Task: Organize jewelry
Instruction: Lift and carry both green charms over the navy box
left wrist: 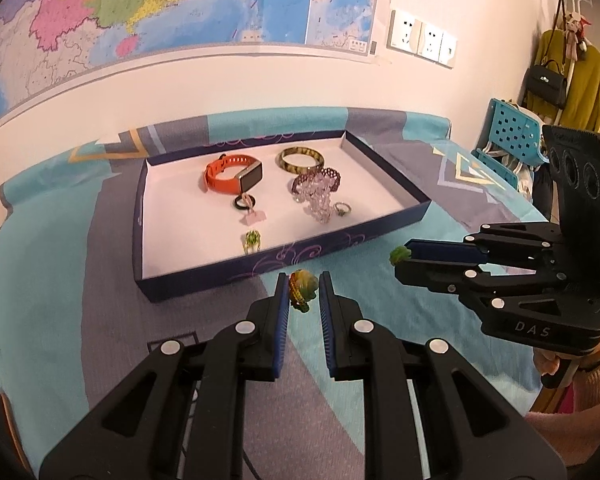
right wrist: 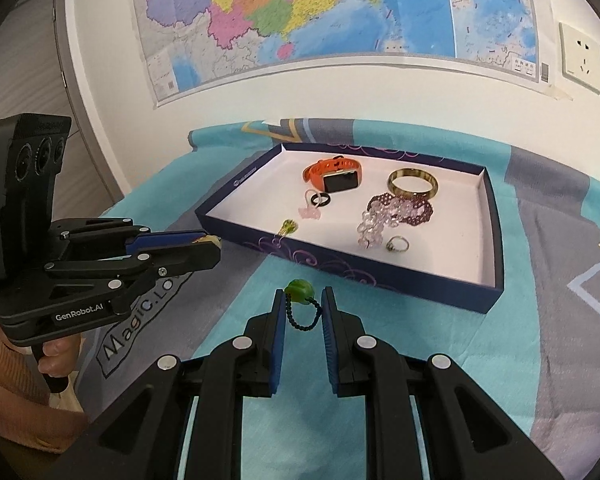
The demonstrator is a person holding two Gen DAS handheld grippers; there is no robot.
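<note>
My left gripper (left wrist: 304,280) is shut on a green and orange pendant (left wrist: 305,289) with a yellow cord, held just above the tablecloth before the tray's near wall. My right gripper (right wrist: 302,296) is shut on a green bead charm (right wrist: 299,290); its black cord (right wrist: 300,322) sags between the fingers. Each gripper shows in the other's view: the right gripper (left wrist: 404,257) at the right, the left gripper (right wrist: 212,242) at the left. The dark blue tray (left wrist: 260,268) (right wrist: 340,268) holds an orange watch (left wrist: 232,176), a bangle (left wrist: 300,159), beaded bracelets (left wrist: 316,190), a ring (left wrist: 343,209) and a small green piece (left wrist: 252,240).
A teal and grey cloth (left wrist: 60,280) covers the table against a wall with a map (left wrist: 160,8) and sockets (left wrist: 422,38). A blue chair (left wrist: 508,132) and a rack with a yellow coat (left wrist: 580,88) stand at the right. A hand (right wrist: 56,354) grips the left gripper's handle.
</note>
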